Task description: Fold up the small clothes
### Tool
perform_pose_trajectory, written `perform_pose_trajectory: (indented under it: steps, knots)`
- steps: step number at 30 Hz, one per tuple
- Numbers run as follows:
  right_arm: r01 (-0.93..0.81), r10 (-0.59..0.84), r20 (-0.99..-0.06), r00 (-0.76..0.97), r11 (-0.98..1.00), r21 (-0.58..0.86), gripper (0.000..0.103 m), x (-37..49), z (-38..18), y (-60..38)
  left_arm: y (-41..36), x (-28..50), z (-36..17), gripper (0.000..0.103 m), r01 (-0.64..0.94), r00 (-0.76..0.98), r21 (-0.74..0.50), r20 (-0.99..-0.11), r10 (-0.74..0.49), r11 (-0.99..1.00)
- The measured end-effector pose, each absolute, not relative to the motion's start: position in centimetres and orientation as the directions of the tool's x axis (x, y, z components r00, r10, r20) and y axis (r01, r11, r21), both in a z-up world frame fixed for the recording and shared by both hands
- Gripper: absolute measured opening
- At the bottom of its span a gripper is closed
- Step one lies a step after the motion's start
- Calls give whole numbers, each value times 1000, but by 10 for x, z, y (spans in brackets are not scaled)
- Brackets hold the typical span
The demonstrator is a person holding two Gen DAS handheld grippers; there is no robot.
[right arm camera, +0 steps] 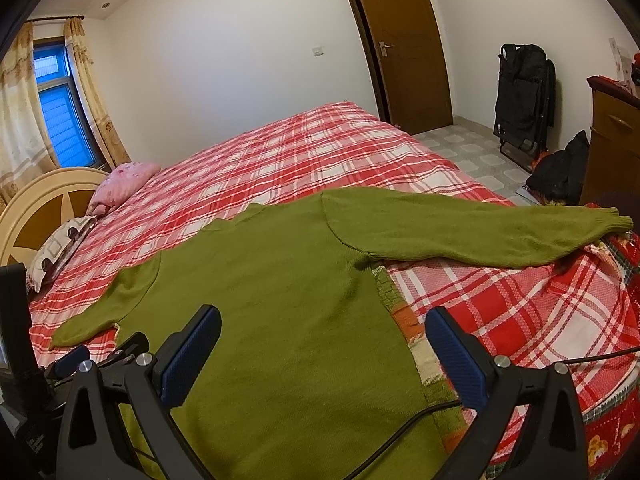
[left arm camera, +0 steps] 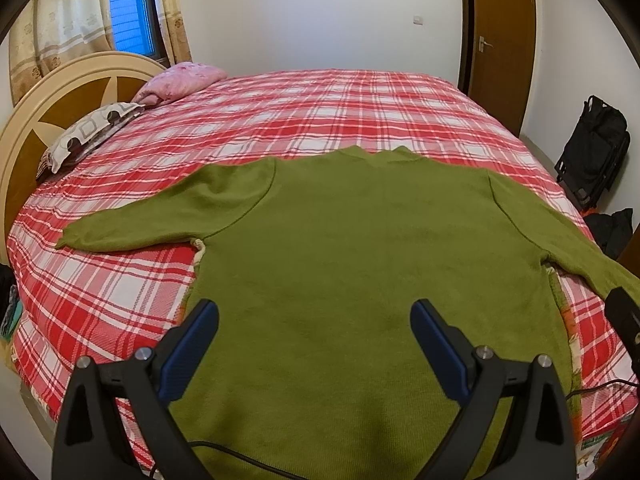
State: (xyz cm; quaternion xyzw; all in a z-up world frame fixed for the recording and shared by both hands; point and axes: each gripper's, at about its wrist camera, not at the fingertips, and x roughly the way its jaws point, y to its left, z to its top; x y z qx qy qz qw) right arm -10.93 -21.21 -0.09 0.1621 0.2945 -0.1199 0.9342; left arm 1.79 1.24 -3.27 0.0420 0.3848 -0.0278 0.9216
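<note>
While both tools hang above the near edge of the bed, the left gripper (left arm camera: 314,322) has its blue fingers spread wide and holds nothing, poised over the lower body of a green sweater (left arm camera: 340,248). The right gripper (right arm camera: 324,330) is likewise spread and empty, over the sweater's right side seam. The sweater lies flat on the red and white plaid bedspread (left arm camera: 120,292), hem toward the near edge, collar toward the middle of the bed, both sleeves stretched out sideways. It looks like a soft, light knit that will drape and sag when lifted, so a pinch at a cuff or shoulder seam would likely give the cleanest fold. The left view shows the left sleeve (left arm camera: 160,212) in full and the pillows (left arm camera: 88,132) by the headboard at the bed's far left corner. Only the right view shows the right sleeve (right arm camera: 480,236) to its cuff at the bed's right edge, plus a wooden dresser (right arm camera: 616,136) beyond.
</note>
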Motion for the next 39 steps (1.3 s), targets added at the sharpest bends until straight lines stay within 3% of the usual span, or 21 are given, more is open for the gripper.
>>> perform_pose_trajectory:
  steps: [11,14,16,23,25,32,36,39]
  knots:
    - [429,-228,-525,820,852,300,101,-131,32,-331,14,29,-39,99,134,679,-6,-727,-97,991]
    - [555,-320,-533,783,746,367,86,-154,37,-408,11,29,-41,99,140,692,12,-716,-89,990]
    - [663,-397,-585,707,659,355,70,-168,33,-464,9,31,-42,99,146,693,16,-715,-91,989]
    - [791,-446,-695,564,532,300,61,-174,-2,-562,-2,38,-49,99,173,673,19,-733,-104,985]
    - [788,-395,-738,548,540,296,42,-162,-17,-569,-3,38,-50,99,175,670,30,-736,-97,984]
    - [831,-375,-815,442,514,213,41,-147,-46,-571,5,43,-51,99,148,669,22,-739,-84,989]
    - [824,-387,-813,435,535,186,8,-148,-50,-572,8,46,-55,99,144,658,20,-748,-81,989]
    - [802,-410,-788,459,573,169,6,-149,-37,-569,11,47,-53,99,137,663,13,-744,-82,991]
